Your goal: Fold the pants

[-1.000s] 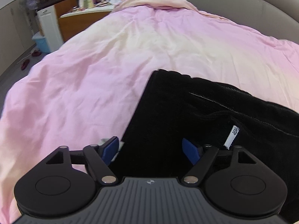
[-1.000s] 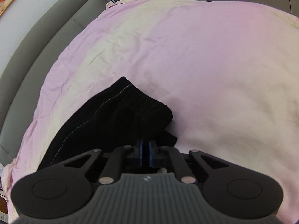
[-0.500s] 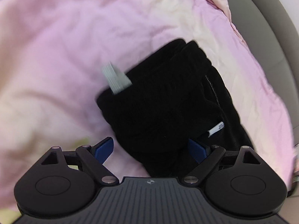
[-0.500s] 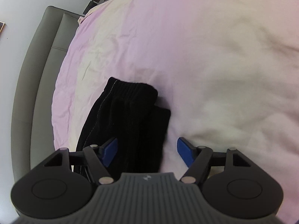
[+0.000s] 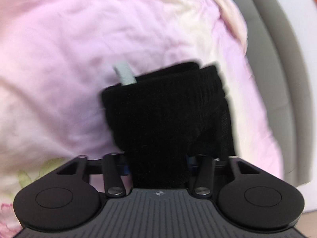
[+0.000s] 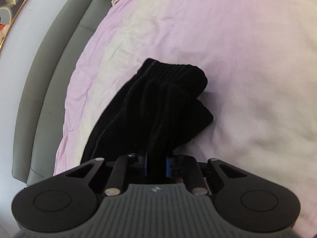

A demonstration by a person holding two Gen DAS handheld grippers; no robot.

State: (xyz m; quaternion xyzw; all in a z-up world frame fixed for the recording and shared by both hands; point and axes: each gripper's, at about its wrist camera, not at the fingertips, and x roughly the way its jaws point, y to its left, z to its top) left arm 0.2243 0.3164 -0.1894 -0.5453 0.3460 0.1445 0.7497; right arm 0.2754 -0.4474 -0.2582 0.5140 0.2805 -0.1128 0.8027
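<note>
Pants (image 5: 166, 115), black, soft and floppy ribbed cloth, lie bunched on the pink bed cover (image 5: 59, 59). My left tool (image 5: 157, 163) and right tool (image 6: 156, 164) have just closed, each pinching a thick fold; gripping several layers seems safest.

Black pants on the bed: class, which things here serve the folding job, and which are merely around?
Job: black pants; left gripper and right gripper, both closed on them.

Around: pink bedcover; grey headboard; wall picture.

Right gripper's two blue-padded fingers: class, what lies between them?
A bunched fold of the black corduroy pants, pinched by the right gripper, shown in the right wrist view.
</note>
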